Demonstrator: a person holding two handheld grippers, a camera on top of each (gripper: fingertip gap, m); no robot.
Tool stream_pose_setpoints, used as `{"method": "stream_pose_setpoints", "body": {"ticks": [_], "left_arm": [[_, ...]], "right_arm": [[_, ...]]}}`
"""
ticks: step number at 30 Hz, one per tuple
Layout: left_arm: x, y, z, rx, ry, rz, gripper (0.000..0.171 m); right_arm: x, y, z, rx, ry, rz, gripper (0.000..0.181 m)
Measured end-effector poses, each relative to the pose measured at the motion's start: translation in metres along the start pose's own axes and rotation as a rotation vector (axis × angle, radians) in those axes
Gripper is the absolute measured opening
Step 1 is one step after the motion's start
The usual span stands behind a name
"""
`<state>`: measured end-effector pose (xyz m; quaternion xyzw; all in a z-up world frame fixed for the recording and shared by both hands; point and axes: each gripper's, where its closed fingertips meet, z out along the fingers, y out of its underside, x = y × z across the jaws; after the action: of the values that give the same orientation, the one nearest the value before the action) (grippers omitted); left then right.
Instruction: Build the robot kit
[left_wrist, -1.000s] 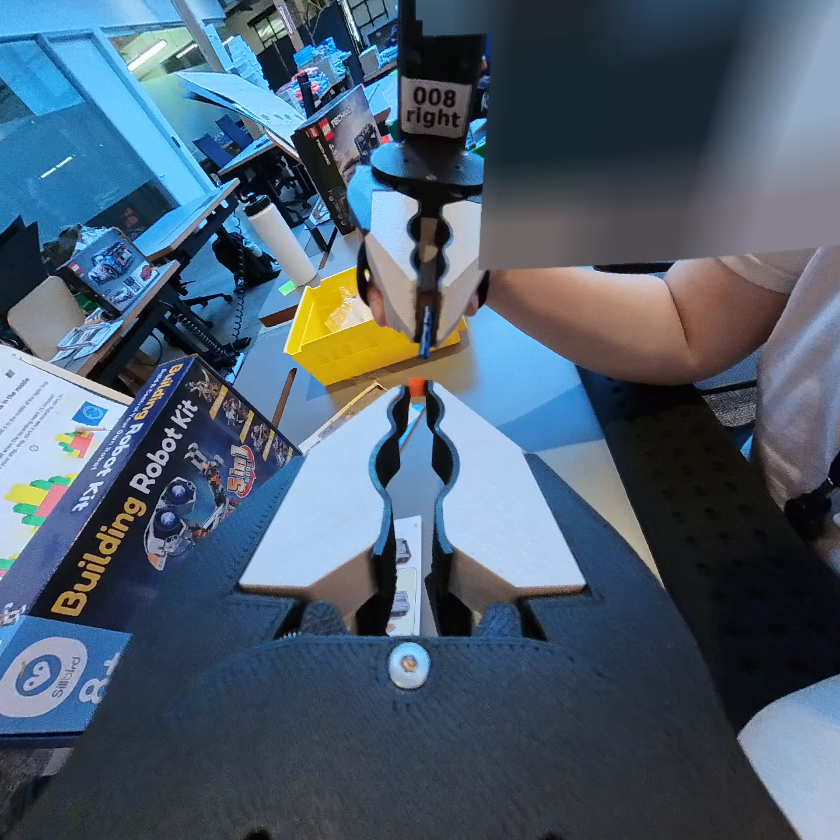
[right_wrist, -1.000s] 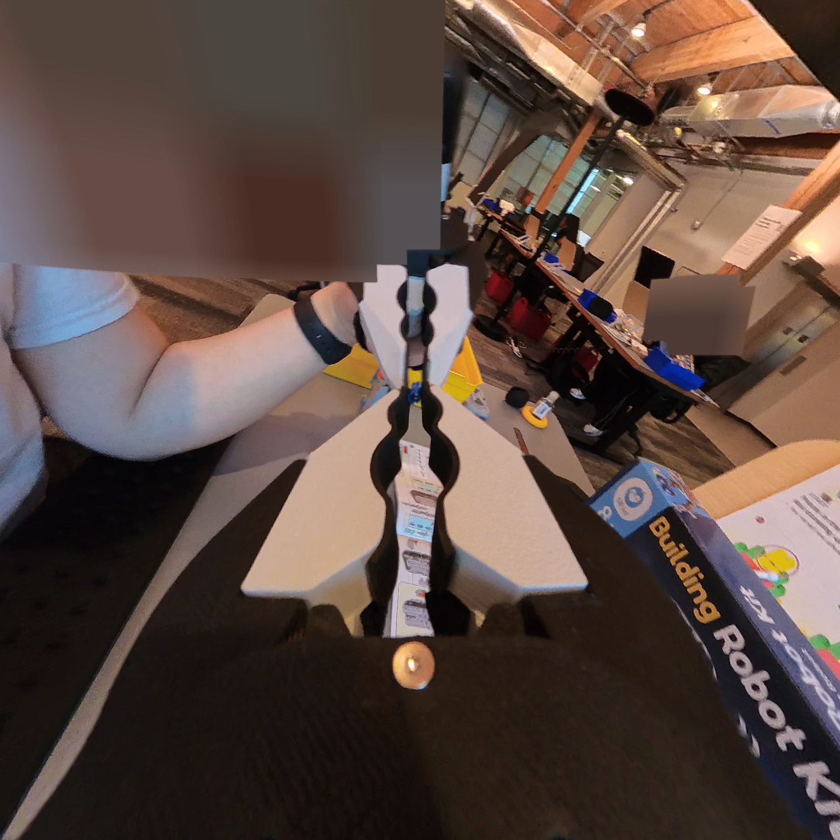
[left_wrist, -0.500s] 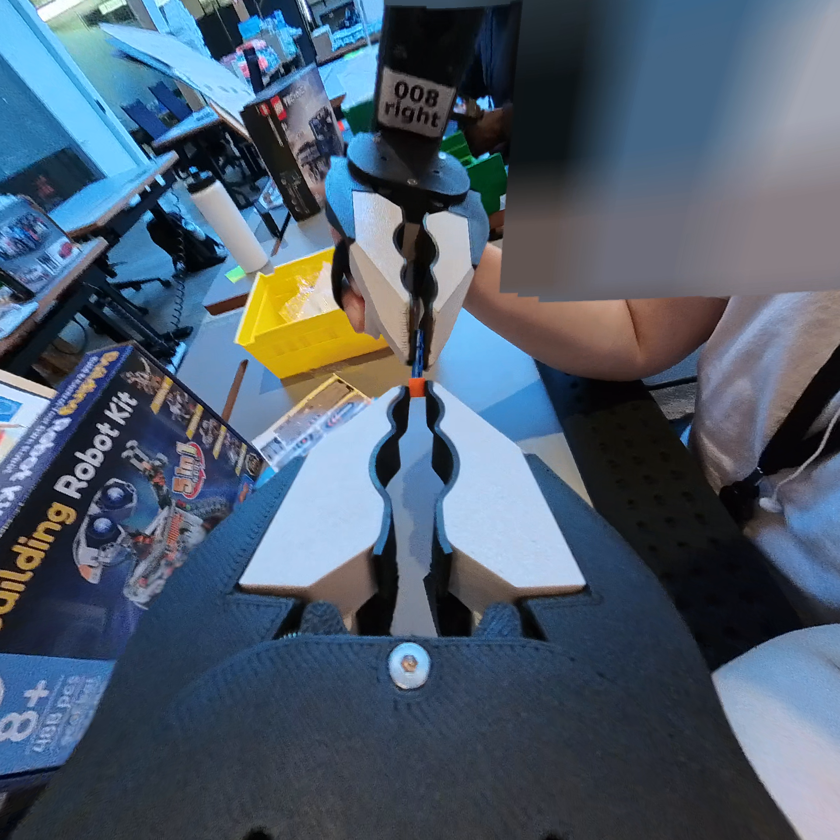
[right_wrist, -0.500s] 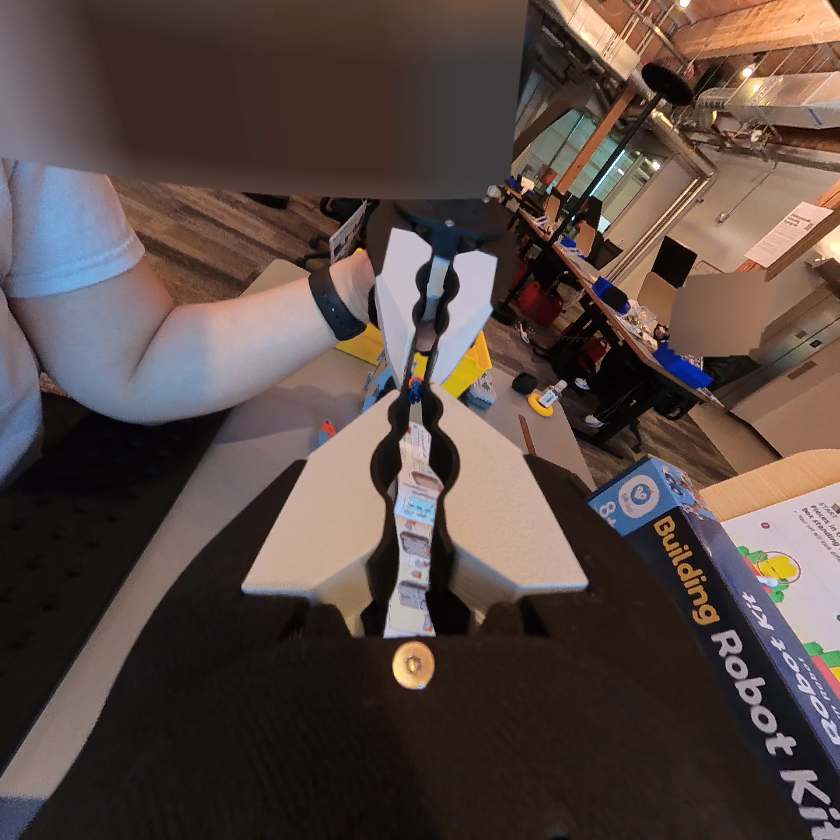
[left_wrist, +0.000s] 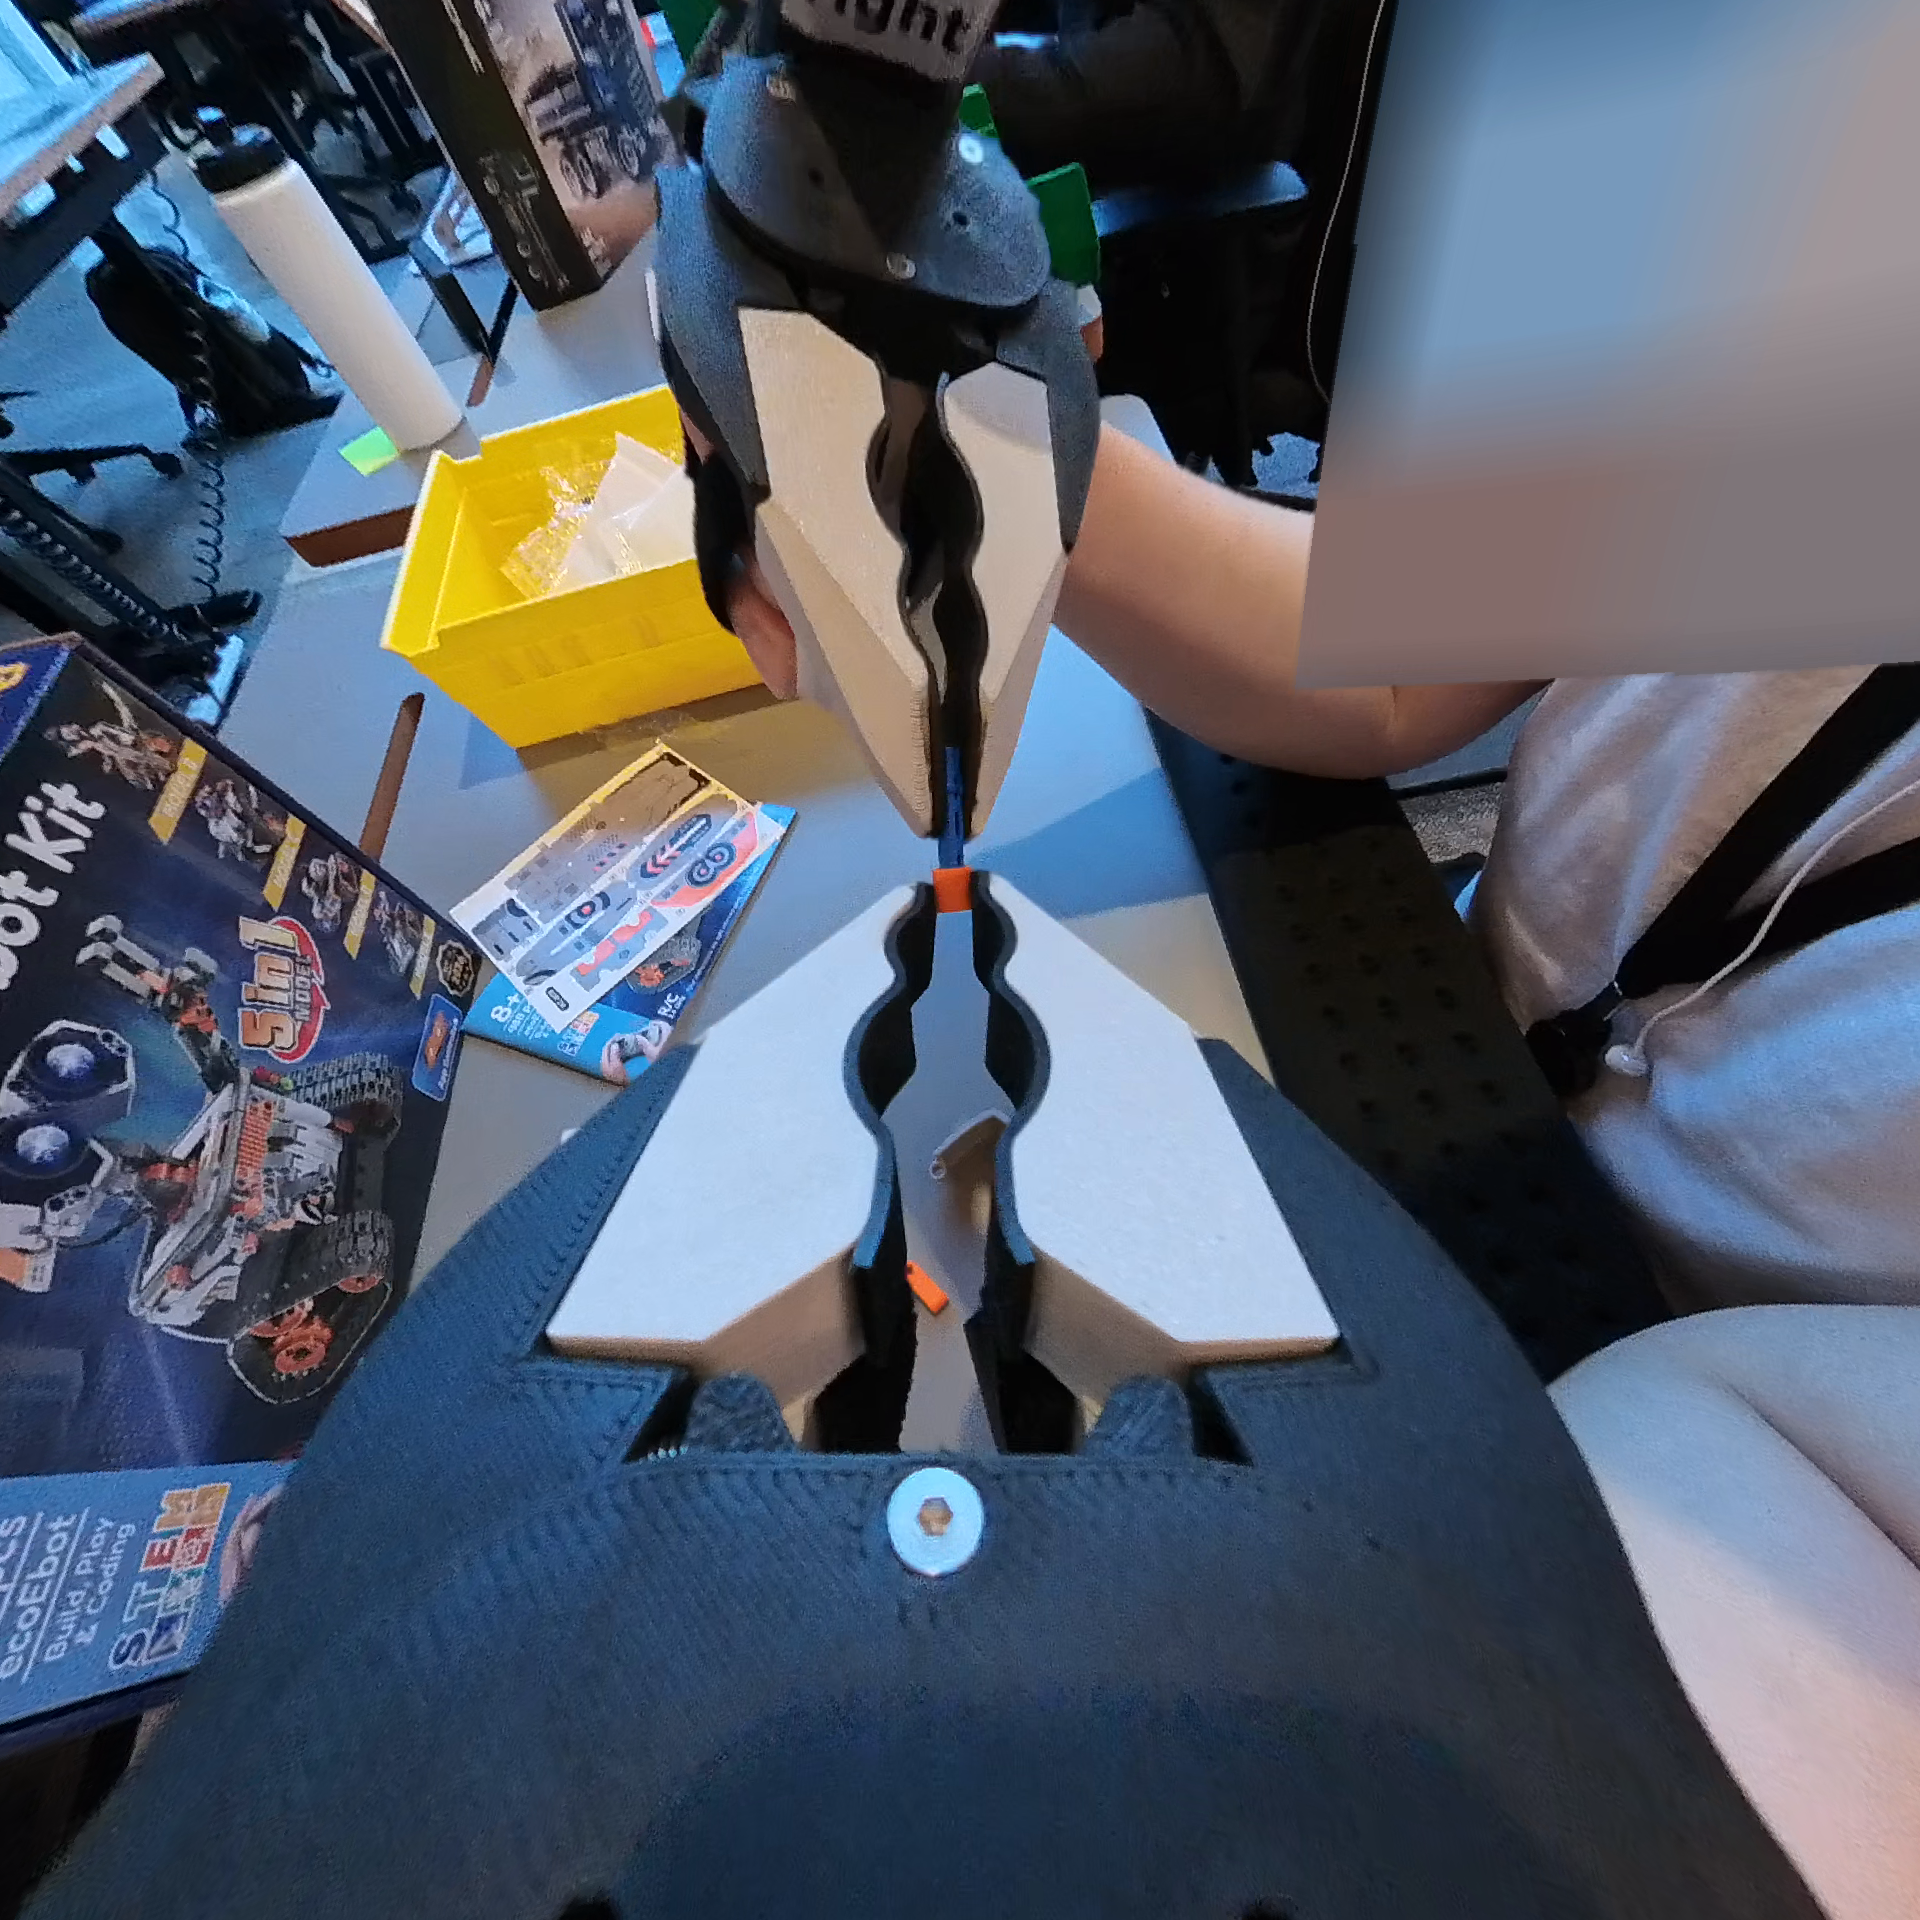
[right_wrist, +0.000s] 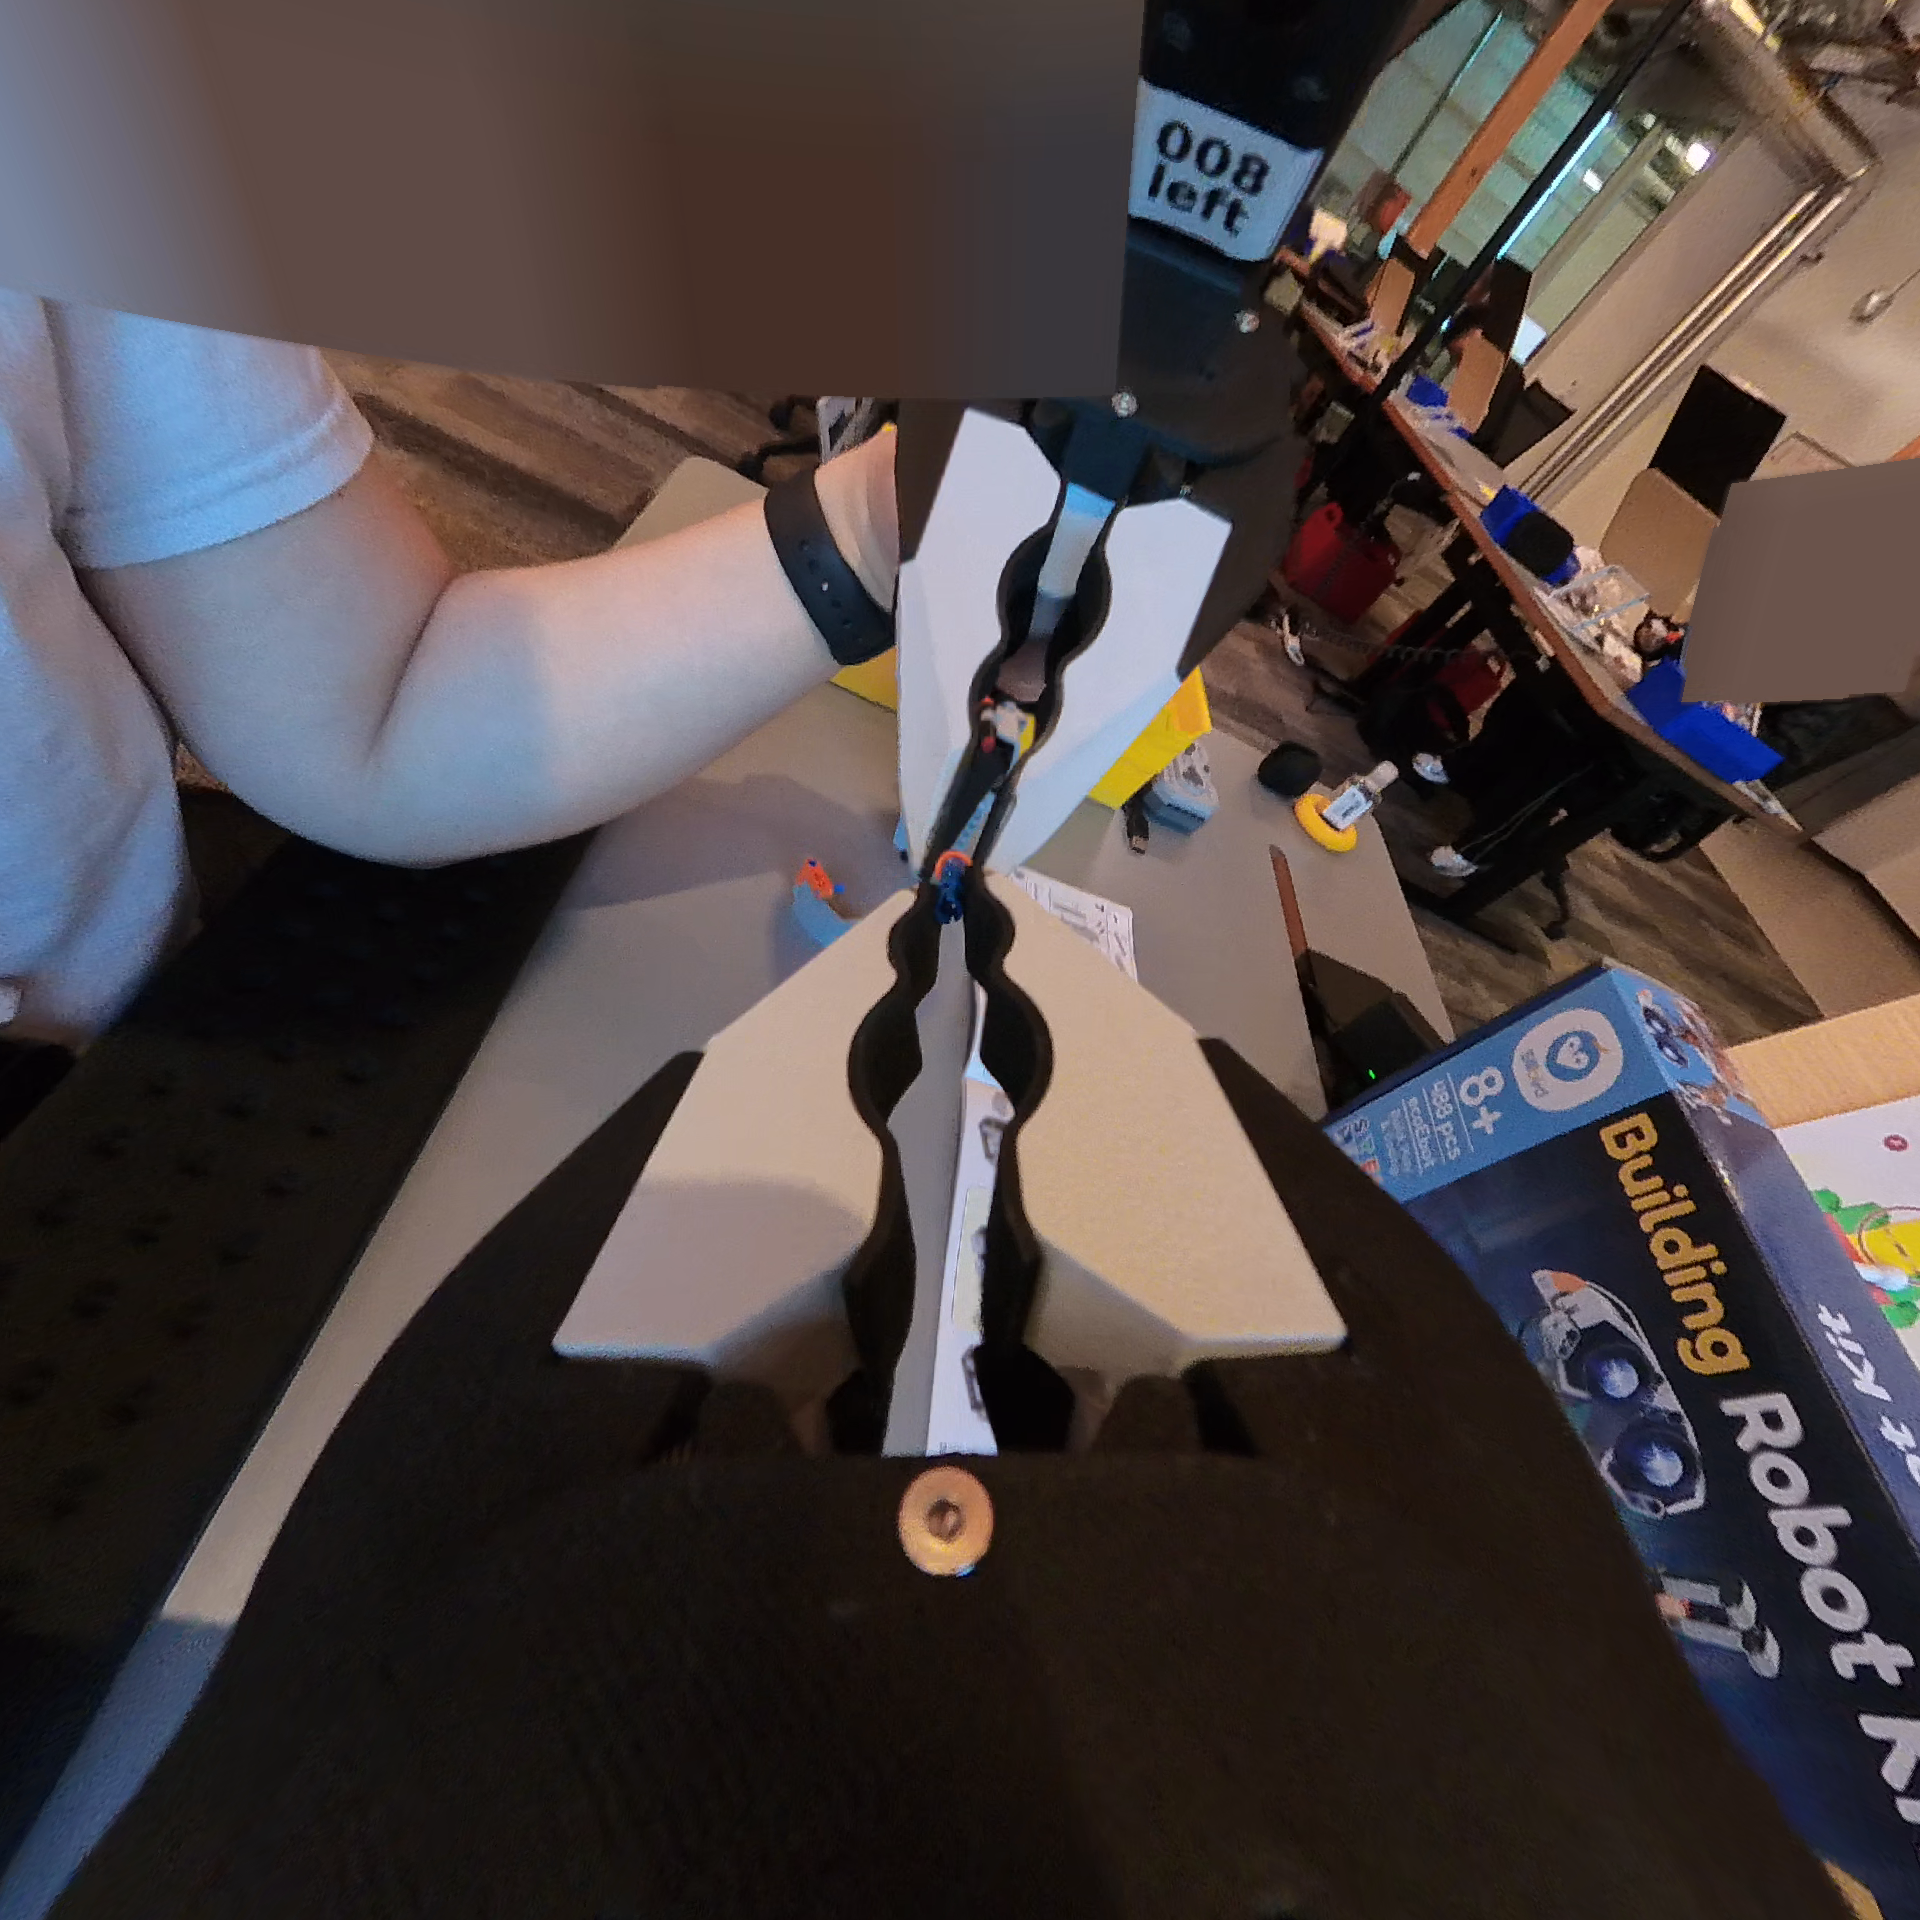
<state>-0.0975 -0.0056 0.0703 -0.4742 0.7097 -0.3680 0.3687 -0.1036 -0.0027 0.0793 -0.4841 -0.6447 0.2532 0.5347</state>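
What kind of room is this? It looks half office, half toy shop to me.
Probably a shared workshop or lab in an open-plan office. A building-kit box and a yellow parts bin sit on the grey table, and long worktables with blue bins stand under exposed ducts behind.

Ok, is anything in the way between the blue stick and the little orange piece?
No, nothing visible. The blue stick, pinched in the right gripper, reaches straight to the orange piece pinched in the left gripper. They look end to end, with no gap showing.
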Motion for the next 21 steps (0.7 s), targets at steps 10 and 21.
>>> {"method": "stream_pose_setpoints", "body": {"ticks": [10, 21], "left_arm": [[0.002, 0.011, 0.008, -0.074, 0.024, 0.004, 0.005], [0.006, 0.027, 0.019, -0.193, 0.046, 0.008, 0.005]], "right_arm": [[-0.006, 0.013, 0.002, -0.113, -0.017, 0.007, 0.004], [-0.015, 0.029, 0.004, -0.242, -0.059, 0.044, 0.004]]}}
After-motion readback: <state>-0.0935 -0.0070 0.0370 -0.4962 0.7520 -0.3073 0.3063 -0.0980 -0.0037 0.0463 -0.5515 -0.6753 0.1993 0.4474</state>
